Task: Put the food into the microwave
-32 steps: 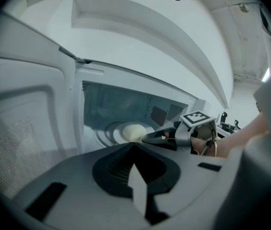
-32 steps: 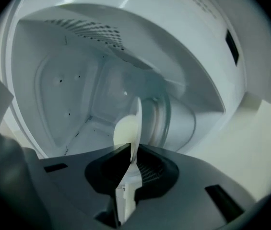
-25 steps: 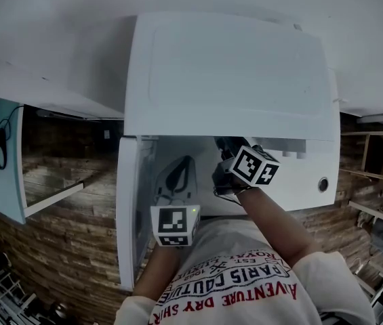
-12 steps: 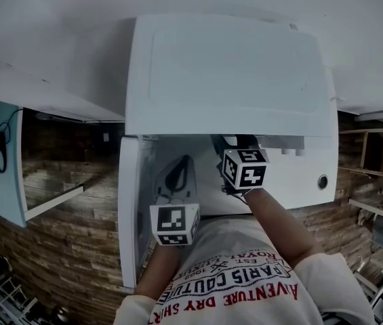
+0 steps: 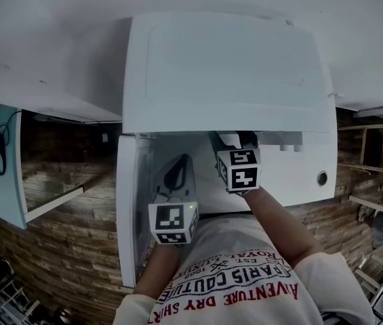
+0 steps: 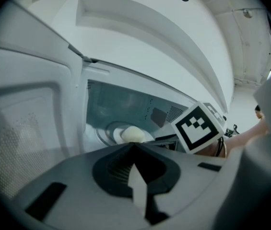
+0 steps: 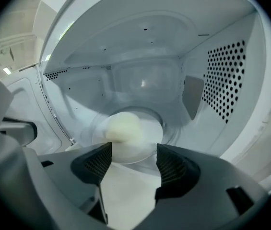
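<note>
The white microwave [image 5: 225, 73] stands with its door [image 5: 127, 208] swung open to the left. A pale round piece of food [image 7: 123, 127] lies on the glass turntable [image 7: 149, 143] inside. My right gripper [image 7: 134, 150] reaches into the cavity and its jaws are opening. Nothing is between them, and the food rests just past the left jaw's tip. In the head view only its marker cube [image 5: 238, 170] shows under the microwave's top. My left gripper [image 6: 134, 145] is shut on nothing and hangs by the open door, pointing at the food [image 6: 132, 134].
Perforated vent holes [image 7: 226, 75] cover the cavity's right wall. The control panel with a round knob [image 5: 322, 179] is to the right of the opening. Brick-pattern flooring [image 5: 62, 249] lies below, with shelving at the far right.
My right gripper has rolled at the wrist, so its marker cube now faces up squarely, and it shifted slightly left. The left gripper stayed where it was.
</note>
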`<state>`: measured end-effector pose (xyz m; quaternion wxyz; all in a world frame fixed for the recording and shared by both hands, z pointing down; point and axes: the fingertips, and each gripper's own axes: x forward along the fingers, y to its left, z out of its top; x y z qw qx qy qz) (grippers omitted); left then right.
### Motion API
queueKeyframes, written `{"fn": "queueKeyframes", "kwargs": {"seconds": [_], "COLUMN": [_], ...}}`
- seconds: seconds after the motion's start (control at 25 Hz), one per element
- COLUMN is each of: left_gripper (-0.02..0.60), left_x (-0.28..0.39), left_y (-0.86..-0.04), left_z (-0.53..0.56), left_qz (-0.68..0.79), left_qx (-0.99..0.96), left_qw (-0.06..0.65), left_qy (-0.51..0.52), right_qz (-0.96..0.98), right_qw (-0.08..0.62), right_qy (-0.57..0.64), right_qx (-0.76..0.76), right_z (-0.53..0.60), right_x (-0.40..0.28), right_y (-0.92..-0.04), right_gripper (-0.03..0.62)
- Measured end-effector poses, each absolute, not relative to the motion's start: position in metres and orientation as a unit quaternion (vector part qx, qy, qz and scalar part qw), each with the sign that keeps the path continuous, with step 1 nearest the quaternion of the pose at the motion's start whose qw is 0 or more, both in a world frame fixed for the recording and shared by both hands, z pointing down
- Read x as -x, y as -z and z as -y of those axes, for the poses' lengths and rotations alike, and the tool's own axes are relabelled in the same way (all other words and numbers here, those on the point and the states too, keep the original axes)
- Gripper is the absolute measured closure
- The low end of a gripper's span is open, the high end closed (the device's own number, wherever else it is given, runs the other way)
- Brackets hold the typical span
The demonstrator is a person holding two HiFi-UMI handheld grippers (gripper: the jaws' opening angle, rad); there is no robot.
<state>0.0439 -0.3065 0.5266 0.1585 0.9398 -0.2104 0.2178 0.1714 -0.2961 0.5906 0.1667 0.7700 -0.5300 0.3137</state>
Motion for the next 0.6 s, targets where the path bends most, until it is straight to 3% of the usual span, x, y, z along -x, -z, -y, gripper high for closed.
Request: {"fn": "queueKeyframes", "kwargs": {"seconds": [0.32, 0.52, 0.6], "left_gripper": [0.578, 0.578, 0.578], "left_x": [-0.046, -0.048, -0.047], "left_y": [-0.519, -0.508, -0.504], "left_z": [0.302, 0.293, 0.287], "left_qz": [0.203, 0.19, 0.184], "left_qx": [-0.944, -0.951, -0.954], "left_qw": [0.151, 0.14, 0.134], "left_qy": [-0.211, -0.201, -0.197], "right_qz": [0.53, 0.519, 0.519], "right_qw": [0.153, 0.134, 0.126], "right_qy": [-0.305, -0.287, -0.281], "right_qx": [-0.776, -0.794, -0.798], "right_z": [0.283, 0.265, 0.257], "right_x": [-0.167, -0.16, -0.154], "right_y": [-0.572, -0.549, -0.542], "right_gripper": [0.318, 0.543, 0.56]}}
